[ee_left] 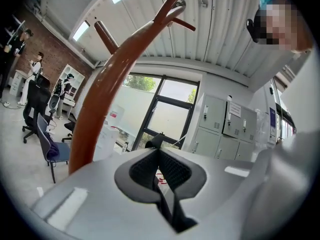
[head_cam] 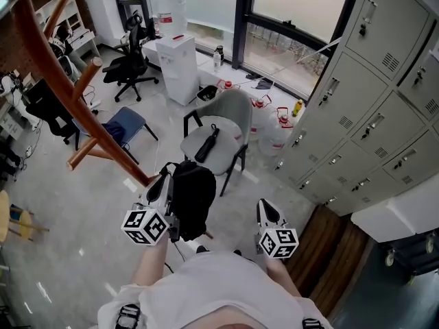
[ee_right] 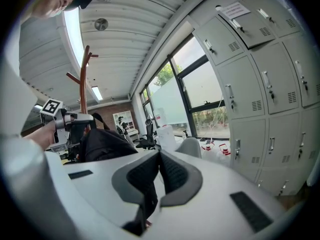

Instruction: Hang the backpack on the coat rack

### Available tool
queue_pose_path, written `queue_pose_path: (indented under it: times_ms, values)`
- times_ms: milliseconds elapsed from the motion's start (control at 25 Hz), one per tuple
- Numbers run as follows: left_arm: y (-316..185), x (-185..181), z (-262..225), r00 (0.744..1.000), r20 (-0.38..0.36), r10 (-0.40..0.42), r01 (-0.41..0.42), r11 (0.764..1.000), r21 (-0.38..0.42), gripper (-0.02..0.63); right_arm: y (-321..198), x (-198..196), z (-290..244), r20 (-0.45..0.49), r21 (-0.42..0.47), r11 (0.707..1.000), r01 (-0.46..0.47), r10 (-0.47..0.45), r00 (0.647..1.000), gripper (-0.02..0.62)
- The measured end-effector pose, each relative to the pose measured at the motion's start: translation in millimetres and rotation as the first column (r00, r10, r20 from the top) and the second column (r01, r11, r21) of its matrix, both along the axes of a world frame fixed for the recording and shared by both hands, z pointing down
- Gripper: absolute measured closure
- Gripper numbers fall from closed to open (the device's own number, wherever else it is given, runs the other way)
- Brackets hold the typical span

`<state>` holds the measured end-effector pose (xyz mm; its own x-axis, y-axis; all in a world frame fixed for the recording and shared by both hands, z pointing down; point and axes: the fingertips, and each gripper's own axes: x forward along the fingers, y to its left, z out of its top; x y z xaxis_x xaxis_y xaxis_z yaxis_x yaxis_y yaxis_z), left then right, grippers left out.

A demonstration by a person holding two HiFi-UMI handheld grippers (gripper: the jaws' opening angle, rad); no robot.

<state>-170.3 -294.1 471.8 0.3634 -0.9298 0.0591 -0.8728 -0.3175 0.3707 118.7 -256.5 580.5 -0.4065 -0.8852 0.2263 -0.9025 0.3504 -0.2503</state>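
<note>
The brown wooden coat rack (head_cam: 62, 81) slants across the left of the head view, one peg ending close by my left gripper (head_cam: 164, 178). That gripper is shut on a strap of the black backpack (head_cam: 193, 196), which hangs beside it above the floor. In the left gripper view the rack's pole (ee_left: 107, 99) rises just left of the shut jaws (ee_left: 160, 151), and a bit of black strap (ee_left: 154, 141) sticks out above them. My right gripper (head_cam: 264, 204) is held to the right, shut with nothing in it (ee_right: 159, 154). From there the backpack (ee_right: 97, 144) and the rack (ee_right: 85, 84) show at left.
A grey chair (head_cam: 223, 125) with a black folded item (head_cam: 207, 144) on its seat stands just ahead. Grey lockers (head_cam: 370, 94) line the right side. A water dispenser (head_cam: 177, 67), a blue chair (head_cam: 123, 125) and a black office chair (head_cam: 130, 64) stand further off.
</note>
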Motion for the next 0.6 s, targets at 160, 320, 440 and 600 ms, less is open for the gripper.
queue_pose_path:
  times_ms: [160,320,440,600]
  values:
    - [3.7,-11.4,4.7,1.0,-0.006,-0.028,0.028,1.0,-0.013,0.589,-1.7,-6.1,1.7,-0.002,-0.004,1.0,0.009,-0.009,1.0,0.586]
    - [7.6,-16.4,14.9,0.998,-0.022,-0.058,0.057,0.997,-0.042,0.589,-2.3,-10.7,3.2,0.001,-0.006,1.0,0.022,-0.022,1.0,0.588]
    - [7.5,-22.4,20.9,0.996,-0.041,-0.078,0.075,0.995,-0.061,0.589,-2.4,-11.2,3.9,0.002,-0.005,1.0,0.029,-0.029,1.0,0.587]
    - [6.0,-25.6,26.9,0.995,-0.052,-0.082,0.077,0.994,-0.083,0.589,-1.3,-10.1,5.1,0.0,-0.011,1.0,0.029,-0.029,1.0,0.586]
